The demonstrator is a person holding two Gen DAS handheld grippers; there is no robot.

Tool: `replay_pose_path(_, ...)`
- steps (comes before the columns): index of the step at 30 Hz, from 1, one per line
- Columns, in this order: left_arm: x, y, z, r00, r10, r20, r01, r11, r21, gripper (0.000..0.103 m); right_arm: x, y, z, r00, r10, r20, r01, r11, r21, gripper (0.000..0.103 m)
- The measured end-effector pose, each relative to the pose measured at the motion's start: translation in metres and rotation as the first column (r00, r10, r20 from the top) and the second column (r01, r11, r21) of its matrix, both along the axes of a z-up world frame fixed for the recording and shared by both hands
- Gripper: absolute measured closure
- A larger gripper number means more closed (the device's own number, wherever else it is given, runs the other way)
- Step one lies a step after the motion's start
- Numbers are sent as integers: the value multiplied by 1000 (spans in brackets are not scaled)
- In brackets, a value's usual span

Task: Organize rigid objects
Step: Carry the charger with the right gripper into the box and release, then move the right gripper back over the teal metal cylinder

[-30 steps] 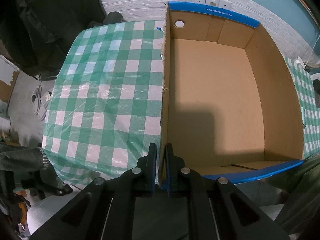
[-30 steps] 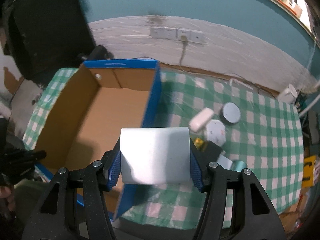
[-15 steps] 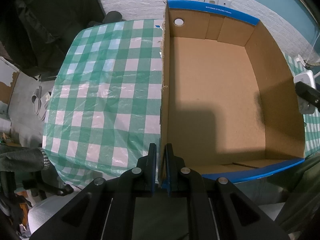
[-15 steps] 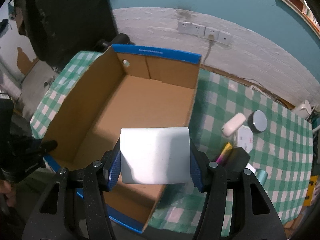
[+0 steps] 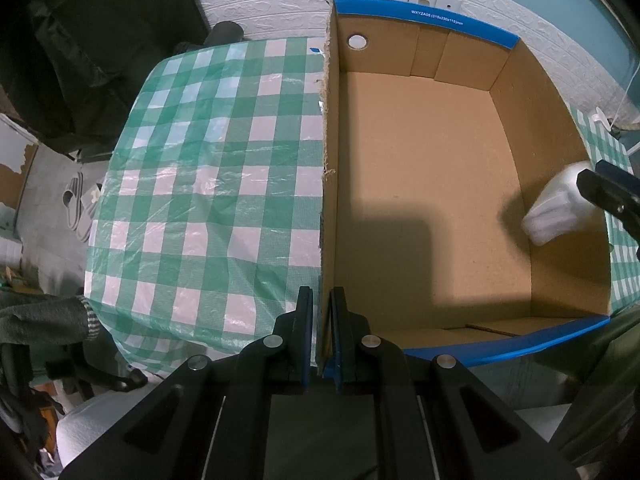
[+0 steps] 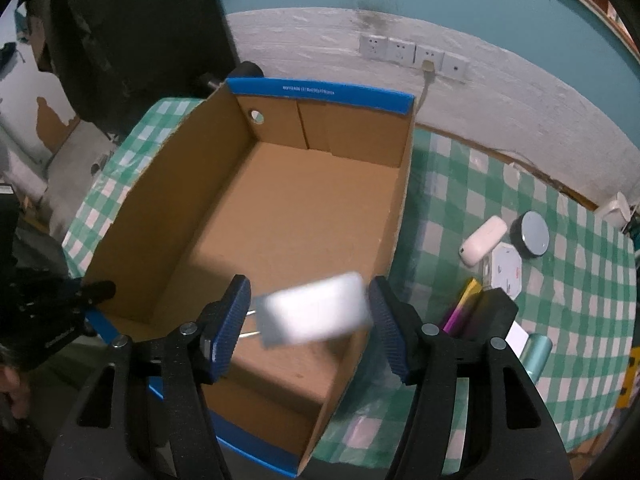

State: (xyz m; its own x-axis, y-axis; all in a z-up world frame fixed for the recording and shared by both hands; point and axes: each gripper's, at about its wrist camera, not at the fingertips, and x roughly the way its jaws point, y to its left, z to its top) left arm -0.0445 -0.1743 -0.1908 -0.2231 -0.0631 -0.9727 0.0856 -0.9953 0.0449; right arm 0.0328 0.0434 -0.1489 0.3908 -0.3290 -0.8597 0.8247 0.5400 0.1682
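Observation:
An open cardboard box with blue edges stands on the green checked table; it also shows in the right wrist view. My left gripper is shut on the box's left wall near its front corner. My right gripper is open above the box's near right side. A white rectangular block, blurred and tilted, is between the spread fingers and free of them. It also shows in the left wrist view by the right wall.
On the table right of the box lie a white oval case, a black round tin, a white octagonal pack, a black box, a purple-yellow stick and a teal cylinder. Wall sockets behind.
My right gripper has moved left over the box and opened; the white block has left its fingers and tilts, falling. The left gripper keeps its hold on the box wall.

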Motion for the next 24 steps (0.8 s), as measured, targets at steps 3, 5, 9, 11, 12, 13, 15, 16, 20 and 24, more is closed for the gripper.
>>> replay_pose_path(3, 0, 1, 1, 1000, -1, -1, 1, 1000, -10, 94, -3, 0, 6, 1000, -7, 20, 7, 1000, -20, 41)
replay_pose_path(5, 0, 0, 0, 1000, 0, 0, 0, 1000, -9, 94, -6, -1, 10, 999, -13, 39, 14, 1000, -23, 41)
replay_pose_path(9, 0, -1, 0, 1000, 4, 1, -4, 1000, -8, 93, -11, -4, 14, 999, -18, 47, 20, 999, -28, 41)
replay_pose_path(11, 0, -1, -1, 1000, 4, 1, -4, 1000, -6, 94, -13, -4, 16, 999, -22, 49, 23, 999, -32, 41)
replay_pose_path(12, 0, -1, -1, 1000, 4, 0, -4, 1000, -4, 94, -14, -5, 17, 998, -25, 52, 27, 999, -36, 41)
replay_pose_path(13, 0, -1, -1, 1000, 4, 1, -4, 1000, -6, 94, -16, -5, 19, 998, -29, 53, 31, 999, -39, 41)
replay_pose_path(15, 0, -2, 0, 1000, 4, 0, -4, 1000, -6, 94, -20, -5, 21, 998, -33, 54, 36, 998, -45, 41)
replay_pose_path(16, 1, -1, 0, 1000, 4, 0, -4, 1000, -6, 94, -22, -6, 23, 998, -37, 53, 40, 998, -49, 41)
replay_pose_path(20, 1, -1, 0, 1000, 4, 0, -4, 1000, -7, 94, -29, -8, 25, 997, -50, 53, 53, 997, -54, 41)
replay_pose_path(24, 1, -1, 0, 1000, 3, 0, -3, 1000, -8, 94, -39, -11, 27, 996, -72, 49, 74, 995, -61, 41)
